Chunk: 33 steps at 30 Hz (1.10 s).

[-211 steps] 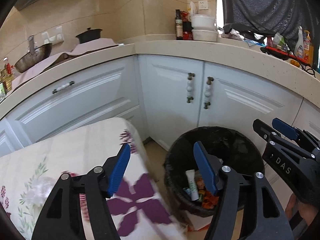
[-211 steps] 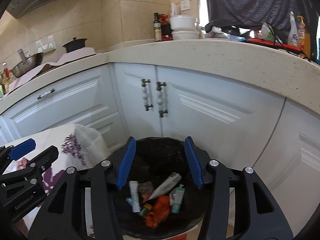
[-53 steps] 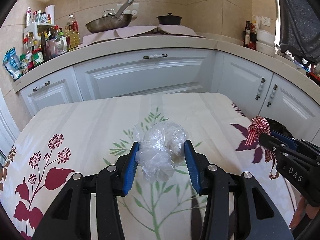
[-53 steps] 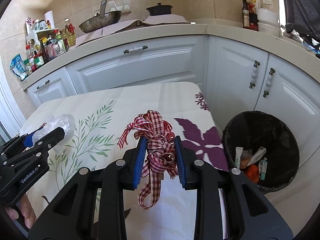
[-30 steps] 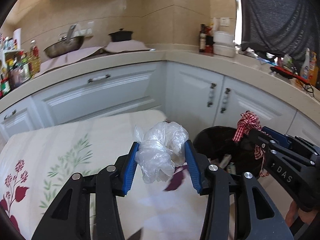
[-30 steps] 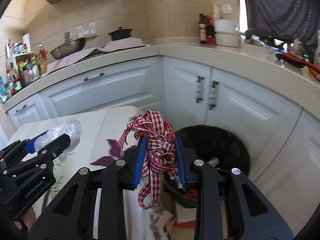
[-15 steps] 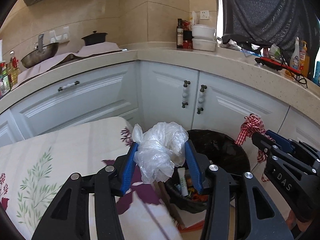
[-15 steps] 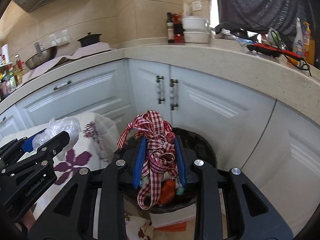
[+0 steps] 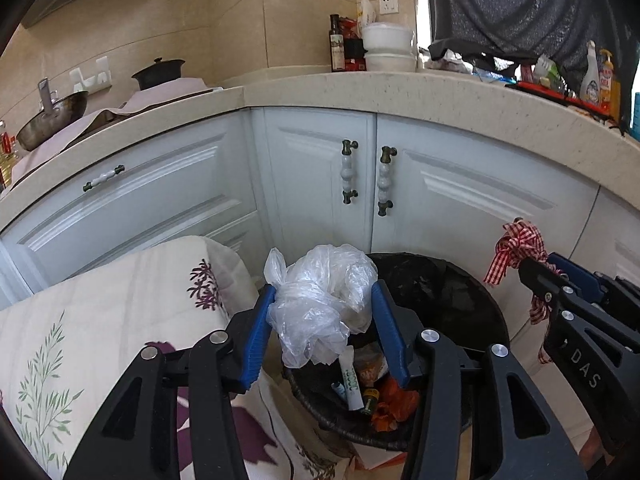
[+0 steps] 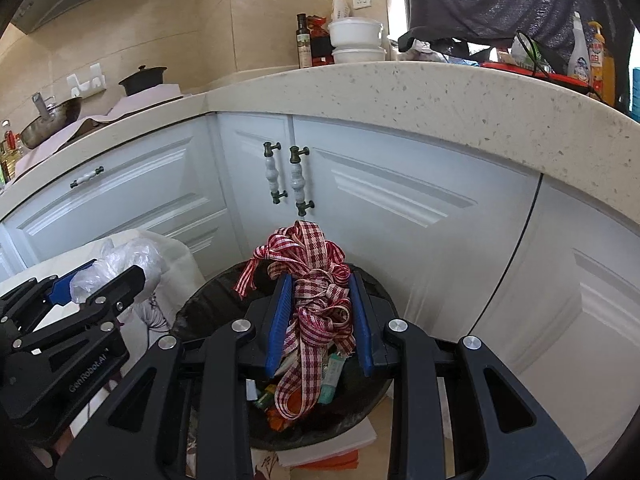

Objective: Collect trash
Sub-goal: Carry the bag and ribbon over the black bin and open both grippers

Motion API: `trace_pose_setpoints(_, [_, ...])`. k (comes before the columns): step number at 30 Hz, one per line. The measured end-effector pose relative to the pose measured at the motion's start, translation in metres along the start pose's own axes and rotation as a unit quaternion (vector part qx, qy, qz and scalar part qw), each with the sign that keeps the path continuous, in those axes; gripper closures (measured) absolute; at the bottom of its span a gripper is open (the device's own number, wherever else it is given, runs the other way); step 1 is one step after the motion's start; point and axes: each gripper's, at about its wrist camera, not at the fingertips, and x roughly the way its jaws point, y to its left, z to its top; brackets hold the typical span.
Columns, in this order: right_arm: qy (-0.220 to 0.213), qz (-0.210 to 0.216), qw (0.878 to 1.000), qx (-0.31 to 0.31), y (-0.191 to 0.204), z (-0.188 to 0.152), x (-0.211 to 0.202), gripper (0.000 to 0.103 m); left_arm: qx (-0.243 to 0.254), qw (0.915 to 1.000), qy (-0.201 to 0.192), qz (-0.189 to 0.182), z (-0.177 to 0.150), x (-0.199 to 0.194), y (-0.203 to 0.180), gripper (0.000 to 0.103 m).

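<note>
Left wrist view, left tool (image 9: 322, 330) clamping plastic bag (image 9: 320, 304), right tool (image 10: 319, 318) clamping ribbon (image 10: 316, 300), above bin (image 9: 476, 300)

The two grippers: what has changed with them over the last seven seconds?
Both were empty over the bin. Now the left gripper grips a plastic bag, the right gripper a checked ribbon, picked from the table and carried back to the bin. The bin's trash is unchanged.
</note>
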Motion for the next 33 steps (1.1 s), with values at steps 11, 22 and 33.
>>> trace_pose_setpoints(11, [-0.002,-0.008,1.0,0.004,0.0,0.002,0.019,0.073,-0.001,0.9999,0.012,0.004,0.002,0.019,-0.008,0.052])
trace_pose_setpoints(22, [-0.018,-0.023,0.999,0.012,-0.002,0.007,0.013,0.052,-0.002,0.9999,0.004,0.01,0.006,0.019,-0.01,0.028])
trace_pose_setpoints(33, [-0.02,-0.033,0.999,0.02,-0.007,0.008,0.002,0.049,-0.001,0.9999,-0.005,0.013,0.008,0.008,-0.006,0.024])
